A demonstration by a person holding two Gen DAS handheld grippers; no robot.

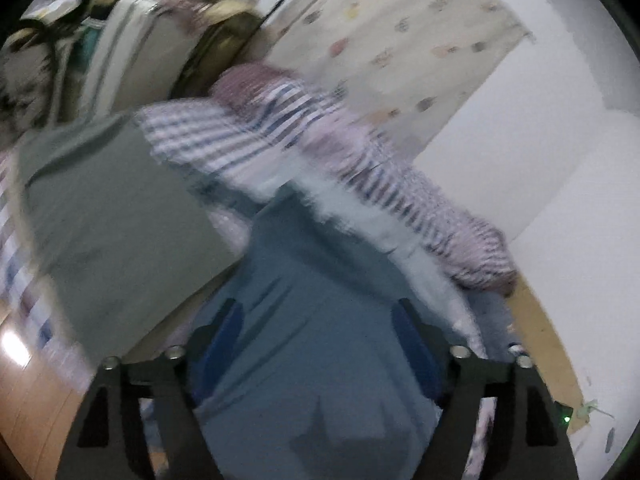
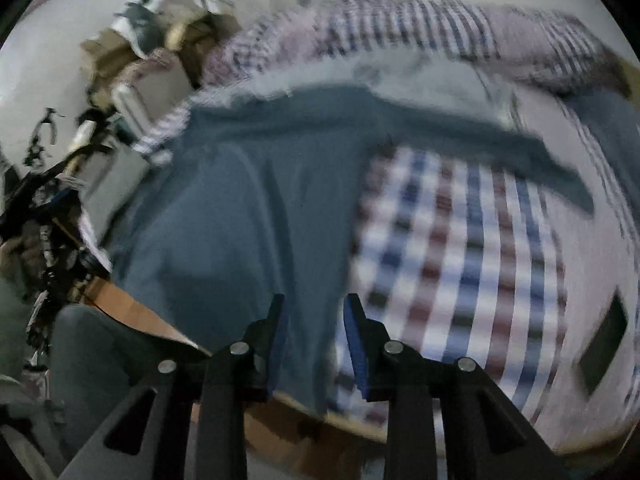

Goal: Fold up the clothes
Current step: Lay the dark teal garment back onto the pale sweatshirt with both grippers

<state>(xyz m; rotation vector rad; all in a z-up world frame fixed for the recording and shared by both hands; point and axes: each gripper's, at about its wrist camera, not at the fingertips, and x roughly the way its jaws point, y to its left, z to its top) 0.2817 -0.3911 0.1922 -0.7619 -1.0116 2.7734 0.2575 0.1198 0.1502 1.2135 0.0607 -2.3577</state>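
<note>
Left wrist cam first, and it's pretty smeared with motion blur. The left gripper (image 1: 316, 320) has its jaws spread wide, blue pads showing on the inner faces, and nothing pinched between them. The blue-grey garment (image 1: 304, 320) fills the middle and runs down to 6 o'clock, passing under the gap between the fingers. At 9 o'clock there's a grey-green cloth (image 1: 100, 216) lying flat beside it. Up around 12 to 3 o'clock a rumpled striped quilt (image 1: 288, 136) is bunched along the far side, and a spotted curtain (image 1: 404, 28) hangs at 1 o'clock. Luggage and clutter (image 1: 132, 40) sit at 11 o'clock.

Right wrist cam, also blurry. The right gripper (image 2: 314, 308) sits with a narrow gap between its pads, and the lower edge of the same garment (image 2: 240, 200) hangs right in that gap; I honestly can't tell whether the pads are gripping it. The garment spreads from the centre out to 9 o'clock, with a sleeve reaching toward 3 o'clock. A checked bedsheet (image 2: 480, 264) shows at 4 o'clock, with the quilt (image 2: 400, 24) at 12.
</note>
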